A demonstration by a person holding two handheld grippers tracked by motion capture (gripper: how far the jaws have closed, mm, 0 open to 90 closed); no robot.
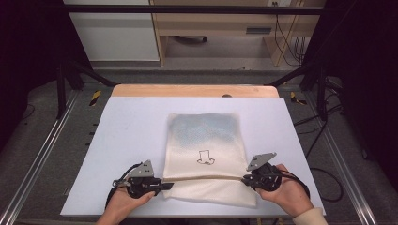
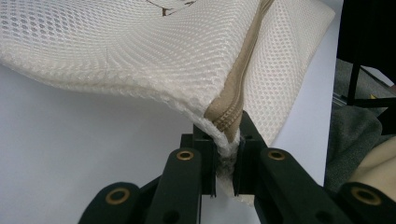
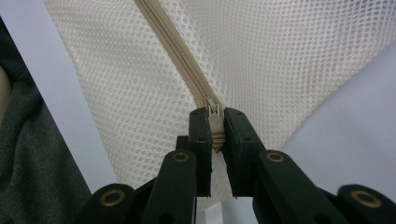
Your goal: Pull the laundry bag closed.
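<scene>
My right gripper (image 3: 212,123) pinches the zipper pull (image 3: 215,122); left gripper (image 2: 227,149) clamps the mesh bag (image 1: 206,154) at the zipper's (image 1: 202,178) far end, straight across.

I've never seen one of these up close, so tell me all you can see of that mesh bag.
The mesh bag is cream netting, flat on the pale table, with a small black drawing printed on it. A tan zipper crosses its near end. The left gripper pinches the bag's edge at one zipper end; the right gripper clamps the zipper pull.
</scene>
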